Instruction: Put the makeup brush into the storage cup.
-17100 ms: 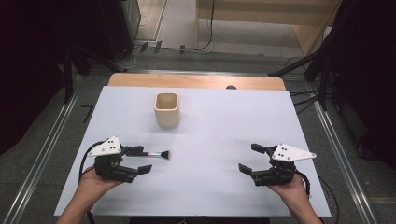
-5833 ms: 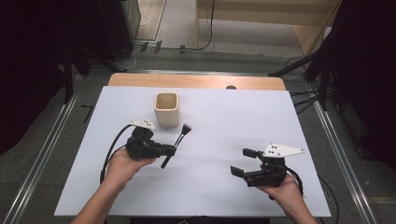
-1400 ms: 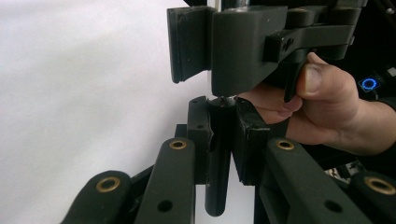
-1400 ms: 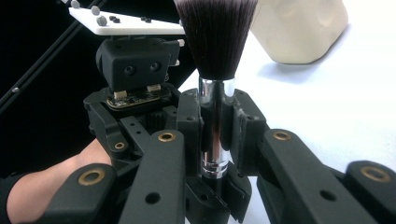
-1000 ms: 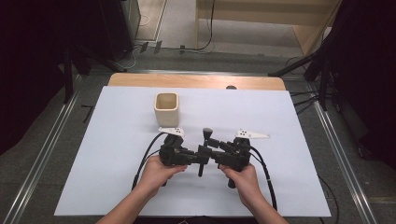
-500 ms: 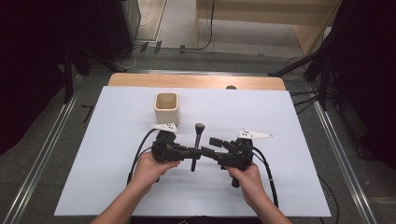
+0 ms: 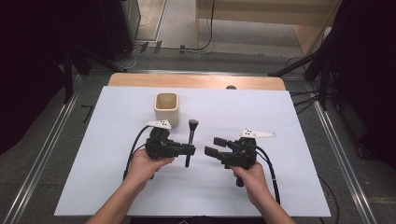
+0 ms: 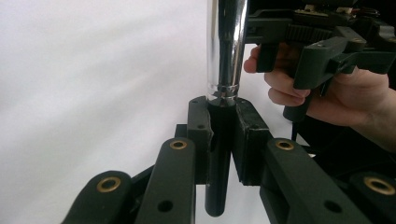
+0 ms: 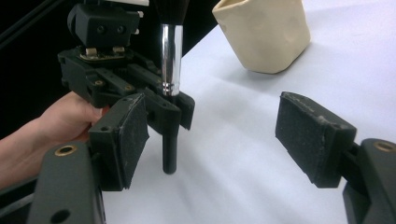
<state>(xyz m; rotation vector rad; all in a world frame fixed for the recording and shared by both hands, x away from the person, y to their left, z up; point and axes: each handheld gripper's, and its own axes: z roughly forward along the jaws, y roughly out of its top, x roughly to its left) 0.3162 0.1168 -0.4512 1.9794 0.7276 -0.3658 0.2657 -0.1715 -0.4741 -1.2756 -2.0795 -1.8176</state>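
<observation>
Your left gripper [image 7: 189, 150] is clamped on the black handle of a makeup brush [image 7: 190, 140], holding it upright with the bristles up and the handle end hanging just above the table. In the left gripper view the pads [image 8: 200, 135] press the handle from both sides, right below the shiny metal collar. That puts you mid-carry: the brush is off the table, and the cream cup [image 7: 166, 108] stands just behind your left gripper, open mouth up, so dropping the brush into it looks like the step ahead.

For that move you need to raise the brush until the handle end clears the cup's rim, bring it over the opening, lower it in, and only then loosen the grip. Keep it vertical, or the handle may catch the rim and tip the cup.

Your right gripper [image 7: 211, 148] sits just beside the brush, its jaws spread wide with nothing between them; they have just been opening. In the right gripper view its pads [image 9: 308, 135] stand well apart. Keep it out of the path.

The white table top [image 7: 289, 121] is bare apart from the cup and your grippers. A strip of wood [image 7: 196, 80] runs along its far edge, metal rails [image 7: 51, 135] flank the sides, and beyond lie grey floor, cables and dark equipment.
</observation>
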